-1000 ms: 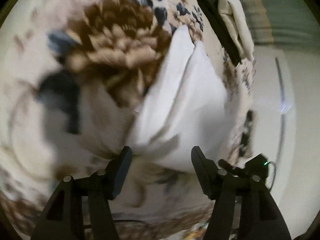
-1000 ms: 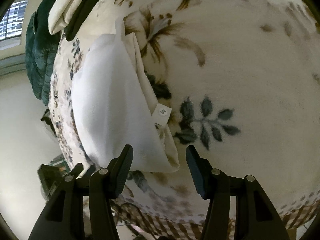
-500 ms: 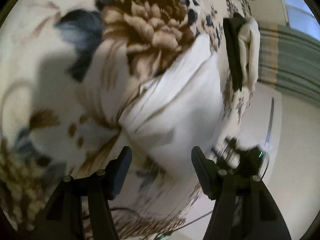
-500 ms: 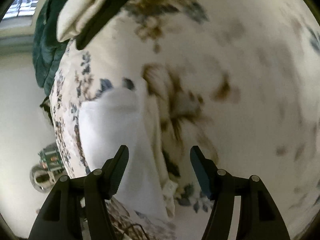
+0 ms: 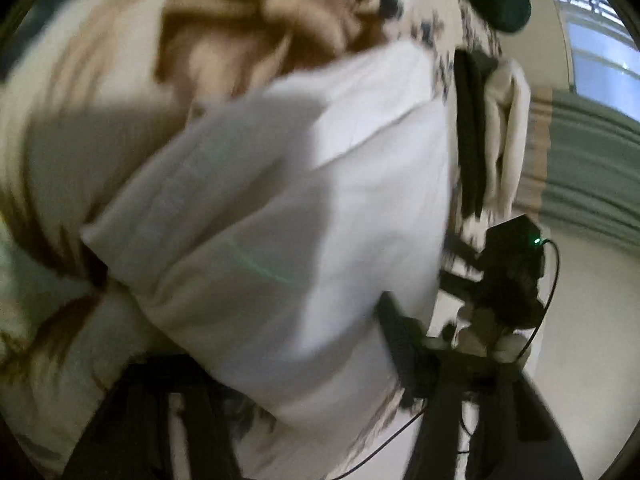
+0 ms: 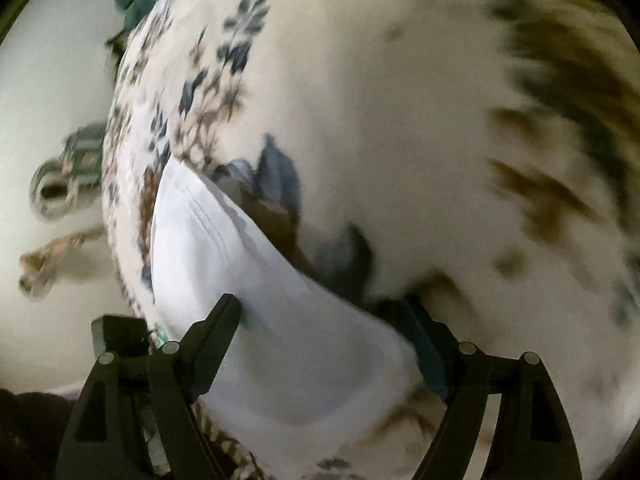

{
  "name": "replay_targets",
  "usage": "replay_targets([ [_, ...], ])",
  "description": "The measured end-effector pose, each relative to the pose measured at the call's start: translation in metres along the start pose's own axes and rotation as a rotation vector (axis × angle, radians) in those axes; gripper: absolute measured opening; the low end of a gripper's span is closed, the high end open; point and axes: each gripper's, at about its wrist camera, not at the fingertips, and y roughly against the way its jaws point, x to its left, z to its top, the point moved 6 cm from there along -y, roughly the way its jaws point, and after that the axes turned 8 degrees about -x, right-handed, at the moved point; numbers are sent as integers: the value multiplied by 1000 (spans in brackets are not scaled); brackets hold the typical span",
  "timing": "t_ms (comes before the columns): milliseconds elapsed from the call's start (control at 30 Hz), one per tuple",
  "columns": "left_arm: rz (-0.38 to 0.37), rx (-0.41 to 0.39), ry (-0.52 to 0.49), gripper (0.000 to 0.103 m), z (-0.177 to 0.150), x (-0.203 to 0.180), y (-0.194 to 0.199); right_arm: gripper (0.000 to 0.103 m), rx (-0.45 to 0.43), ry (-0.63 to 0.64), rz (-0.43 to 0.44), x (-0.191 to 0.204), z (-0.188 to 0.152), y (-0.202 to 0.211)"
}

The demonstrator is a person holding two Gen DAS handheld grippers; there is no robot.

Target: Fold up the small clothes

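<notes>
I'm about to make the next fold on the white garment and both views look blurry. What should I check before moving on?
1. White garment lies on the floral blanket: ok.
2. Cloth between the left gripper jaws, which are closing: ok.
3. Left pads already pinch the cloth: cannot tell, blurred.
4. Right gripper jaws opening, wide around the garment's edge: ok.
5. Garment flat, free of creases: not ok, ridges show.
6. Folded dark and cream clothes clear of the work: ok.

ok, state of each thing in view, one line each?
white garment: folded, flat on floral blanket
left gripper: jaws closing, garment between them
right gripper: jaws opening, straddling the garment's edge
black and cream clothes: stacked near the blanket's edge
</notes>
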Motion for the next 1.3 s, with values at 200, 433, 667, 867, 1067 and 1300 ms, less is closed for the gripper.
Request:
replay_targets([
  [200,2,-39,-122,16,19,-18,17,32,11,42,78,18,-14,-8],
  [433,3,67,-296,15,45,-48,31,18,-210,-229,141,23,-86,35],
  [667,105,219,-418,56,48,-41,11,23,-214,-477,42,31,-211,7],
  [867,142,62,-404,59,46,-36,55,40,-276,-391,-122,14,-209,50],
  [1067,270,-10,-527,59,42,-39,49,57,-334,-201,-175,12,-145,88],
  [1300,294,-10,-612,59,46,-52,25,2,-271,-127,-230,8,-107,44],
])
